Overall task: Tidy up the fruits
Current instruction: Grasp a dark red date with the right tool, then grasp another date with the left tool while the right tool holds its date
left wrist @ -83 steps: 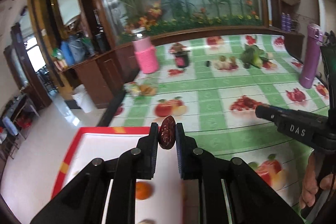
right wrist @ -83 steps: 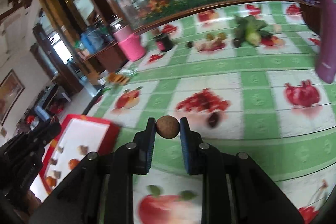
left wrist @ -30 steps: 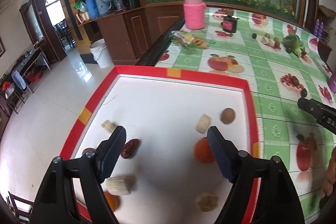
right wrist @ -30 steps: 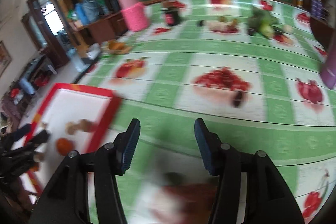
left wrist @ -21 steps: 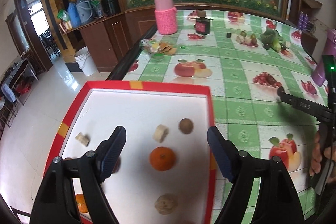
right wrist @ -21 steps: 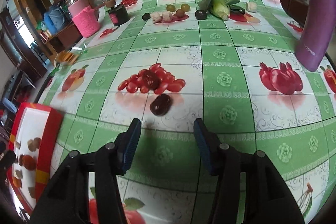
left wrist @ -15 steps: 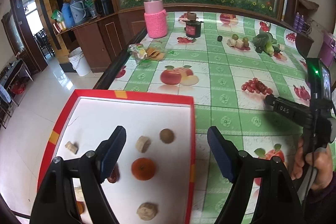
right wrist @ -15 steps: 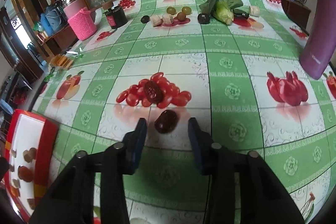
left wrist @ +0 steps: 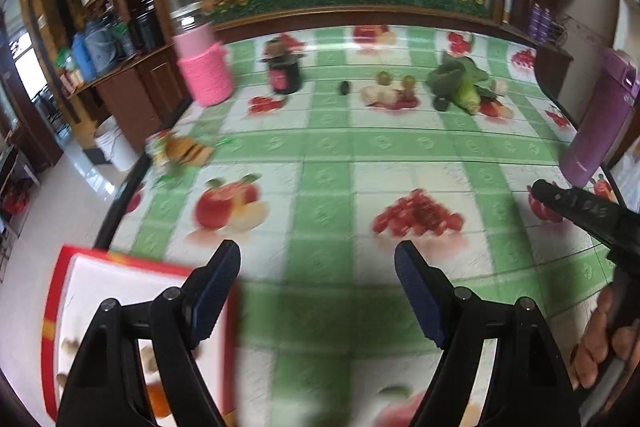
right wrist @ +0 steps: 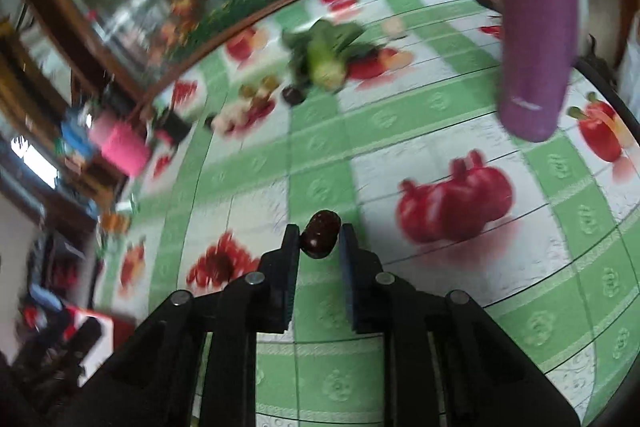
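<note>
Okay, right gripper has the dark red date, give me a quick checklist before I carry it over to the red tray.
1. Date held: ok. The right gripper is closed on the date, which sits at the fingertips.
2. Grip depth: cannot tell. The date pokes past the tips, and the picture is blurred.
3. Date off the table: cannot tell from this angle.
4. Left gripper free: ok. The left gripper is open and empty.
5. Tray in sight: ok. The red tray lies at lower left with fruit already in it.
6. Obstacles: ok. The purple bottle stands far right, away from the way to the tray.
</note>
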{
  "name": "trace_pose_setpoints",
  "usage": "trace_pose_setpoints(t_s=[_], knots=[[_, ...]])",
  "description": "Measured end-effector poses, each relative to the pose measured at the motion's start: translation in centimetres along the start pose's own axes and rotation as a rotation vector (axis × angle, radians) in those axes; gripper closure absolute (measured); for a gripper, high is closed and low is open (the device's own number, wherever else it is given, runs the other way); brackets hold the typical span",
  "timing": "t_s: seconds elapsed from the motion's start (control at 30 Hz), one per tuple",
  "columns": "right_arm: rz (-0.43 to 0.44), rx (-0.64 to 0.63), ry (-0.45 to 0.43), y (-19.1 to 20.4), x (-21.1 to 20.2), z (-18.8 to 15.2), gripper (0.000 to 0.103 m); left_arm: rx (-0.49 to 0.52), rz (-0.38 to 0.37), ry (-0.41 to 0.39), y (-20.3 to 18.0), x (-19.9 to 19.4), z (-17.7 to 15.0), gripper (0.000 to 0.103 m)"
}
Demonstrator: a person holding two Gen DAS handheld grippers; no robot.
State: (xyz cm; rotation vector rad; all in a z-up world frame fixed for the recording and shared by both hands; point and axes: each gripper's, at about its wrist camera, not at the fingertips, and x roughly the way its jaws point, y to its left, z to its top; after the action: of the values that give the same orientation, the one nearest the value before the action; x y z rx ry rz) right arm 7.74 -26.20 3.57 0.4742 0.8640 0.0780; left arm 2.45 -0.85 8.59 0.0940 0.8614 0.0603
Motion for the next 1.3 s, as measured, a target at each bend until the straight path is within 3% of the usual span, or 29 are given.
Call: trace_pose_setpoints(t_s=[0.1,0.2,0.53,0.7,0.77,0.8,1.03,1.3], knots=[[0.028,0.046,-0.017,-0.9,-0.8,0.5,0.081,0.066,-0.013,-0.017,-3.4,2.1,1.1,0.024],[0.050,0.050,-0.018,-0.8,-1.0,0.6,0.081,0.091,-0.011,0.016,-5.8,4.5,1.5,0.024],[0.061,0.048,-0.014,-0.3,-0.9,0.5,0.081,0.027,-0.049,0.099,-6.6,8.7,0.5,0.026],[0.050,0.037,-0.001,-0.1,-0.5,0.3,0.081,-0.029,-0.113,0.095,-5.8,9.2,1.0,0.058],[0.049,0.040,0.006,-0.2,-0.2,0.3,0.081,-0.021,-0.134,0.081,-5.9,9.1,1.0,0.082],[0.048,0.039,0.008,-0.1,-0.2,0.3,0.081,-0.014,-0.137,0.077,-6.0,9.1,1.0,0.082],[0.047,-0.005,0.006,0.8,-0.1,-0.1,0.081,-0.026,-0.115,0.053,-5.2,7.3,0.2,0.082],[0.062,-0.076,-0.061,2.5,-1.4,-0.9,0.081,0.021,-0.066,-0.114,-3.5,-0.8,-1.5,0.082]])
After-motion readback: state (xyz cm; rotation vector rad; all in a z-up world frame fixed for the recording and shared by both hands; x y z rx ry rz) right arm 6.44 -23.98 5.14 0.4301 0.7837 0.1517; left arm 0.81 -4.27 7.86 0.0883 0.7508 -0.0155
